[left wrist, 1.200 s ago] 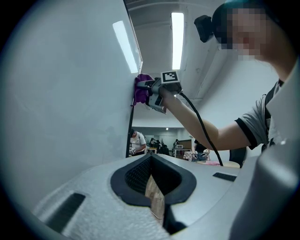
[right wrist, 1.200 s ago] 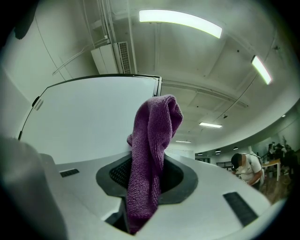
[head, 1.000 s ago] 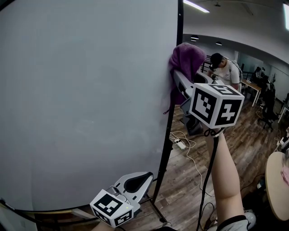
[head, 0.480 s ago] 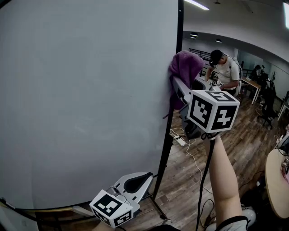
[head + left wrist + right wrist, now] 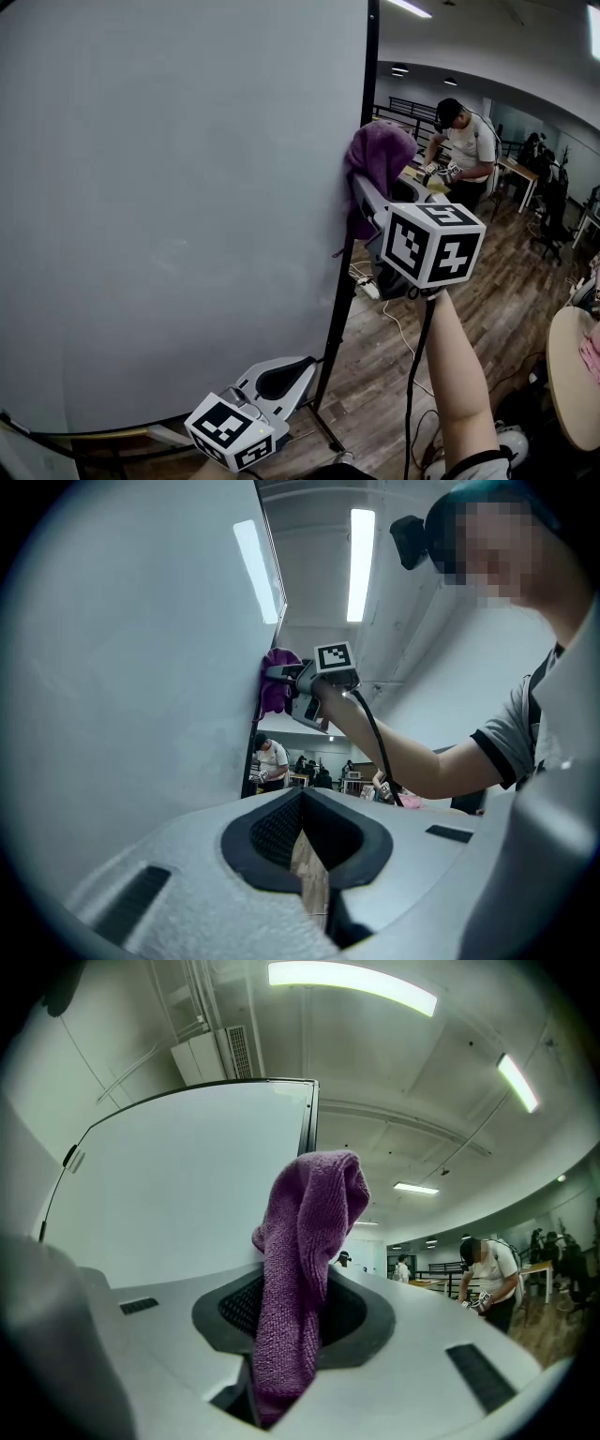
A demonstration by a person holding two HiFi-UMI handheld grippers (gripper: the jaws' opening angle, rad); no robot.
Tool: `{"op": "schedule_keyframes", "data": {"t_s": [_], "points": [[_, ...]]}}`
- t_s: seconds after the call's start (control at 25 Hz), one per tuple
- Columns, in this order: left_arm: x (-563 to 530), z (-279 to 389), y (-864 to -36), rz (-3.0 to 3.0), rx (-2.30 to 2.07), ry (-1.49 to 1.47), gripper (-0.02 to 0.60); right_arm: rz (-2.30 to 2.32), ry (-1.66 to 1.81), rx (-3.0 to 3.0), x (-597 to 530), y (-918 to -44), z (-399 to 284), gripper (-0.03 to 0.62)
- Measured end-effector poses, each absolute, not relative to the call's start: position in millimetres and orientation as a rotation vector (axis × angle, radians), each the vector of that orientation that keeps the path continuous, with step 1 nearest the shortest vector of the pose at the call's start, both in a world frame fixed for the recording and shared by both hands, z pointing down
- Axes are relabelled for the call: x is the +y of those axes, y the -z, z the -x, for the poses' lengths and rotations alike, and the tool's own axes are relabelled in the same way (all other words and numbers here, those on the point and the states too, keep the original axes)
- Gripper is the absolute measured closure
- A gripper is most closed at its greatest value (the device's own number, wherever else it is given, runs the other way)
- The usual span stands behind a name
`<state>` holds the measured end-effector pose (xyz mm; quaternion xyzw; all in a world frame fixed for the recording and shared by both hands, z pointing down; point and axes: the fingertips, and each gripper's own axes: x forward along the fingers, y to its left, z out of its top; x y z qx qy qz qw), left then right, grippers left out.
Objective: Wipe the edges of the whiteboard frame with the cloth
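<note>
- The whiteboard [image 5: 178,206] filled the left of the head view, its face blank and grey. No marks or dust showed on it to tell wiped stretches from unwiped ones.
- The left gripper [image 5: 298,367] hung low near the board's bottom right corner. In its own view its jaws were clenched together on nothing, and it took no part in the wiping.
- The frame's right edge [image 5: 371,56], a dark upright strip, ran from the top of the board down to the floor stand. It was the only edge being worked.
- The cloth [image 5: 377,155], purple and bunched, lay against that strip somewhat above its middle. Its loose folds draped over the edge.
- The right gripper [image 5: 286,1307] was raised on an outstretched arm. Its jaws were clamped on the lower part of the cloth, which stood up between them toward the board.
- By this position the task looked partly done at most. The strip below the cloth remained to be covered. Nothing showed that the top, bottom or left edges had been reached.
- A person [image 5: 464,141] stood far off to the right, well apart from the board.
</note>
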<state>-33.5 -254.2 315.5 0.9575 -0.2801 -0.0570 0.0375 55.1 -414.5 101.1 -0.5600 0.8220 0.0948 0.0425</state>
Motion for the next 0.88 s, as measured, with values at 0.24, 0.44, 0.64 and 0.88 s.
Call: {"op": "schedule_keyframes", "data": {"t_s": [0.24,0.44,0.64,0.88], "points": [[-252.4,33.1,-319.3,-2.923,-0.837,0.189,0.565,1.735,-0.275,2.526,-415.1,-117.9,-53.2,0.477],[-250.0,30.3,-323.5,-2.915,-0.834,0.18,0.565,1.75,-0.25,2.535,-415.0,-132.8,-56.5,0.477],[-248.5,29.4,-326.9,-2.904,-0.831,0.172,0.565,1.763,-0.224,2.539,-415.9,-147.6,-58.1,0.477],[-248.1,32.1,-336.9,-2.888,-0.82,0.164,0.565,1.788,-0.204,2.561,-419.5,-169.9,-53.8,0.477]]}}
